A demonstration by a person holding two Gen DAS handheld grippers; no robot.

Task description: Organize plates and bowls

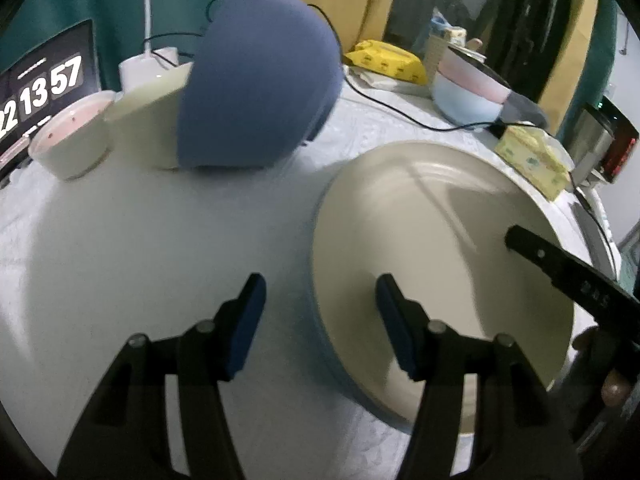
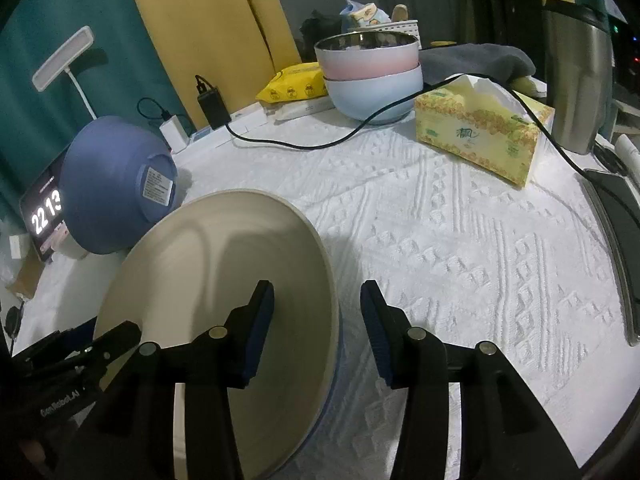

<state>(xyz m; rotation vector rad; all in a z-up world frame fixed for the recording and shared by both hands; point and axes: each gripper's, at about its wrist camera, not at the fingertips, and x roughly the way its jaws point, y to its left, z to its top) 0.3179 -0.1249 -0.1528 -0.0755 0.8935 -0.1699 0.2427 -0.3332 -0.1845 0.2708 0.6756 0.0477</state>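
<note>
both grippers open, straddling the plate's rim, not clamped
left gripper [image 1: 320,320] has the plate [image 1: 440,264] rim between its jaws from the left, right gripper [image 2: 316,320] from the right; plate lies flat on white tablecloth [image 2: 460,248]. blue bowl [image 2: 116,200] tipped behind, stacked bowls [image 2: 372,80] far back, curtains behind.

We see yellow tissue box [image 2: 480,136] on white cloth [image 2: 460,248], black cable [image 2: 280,144] crossing it, clock screen [image 1: 40,92] far left.
</note>
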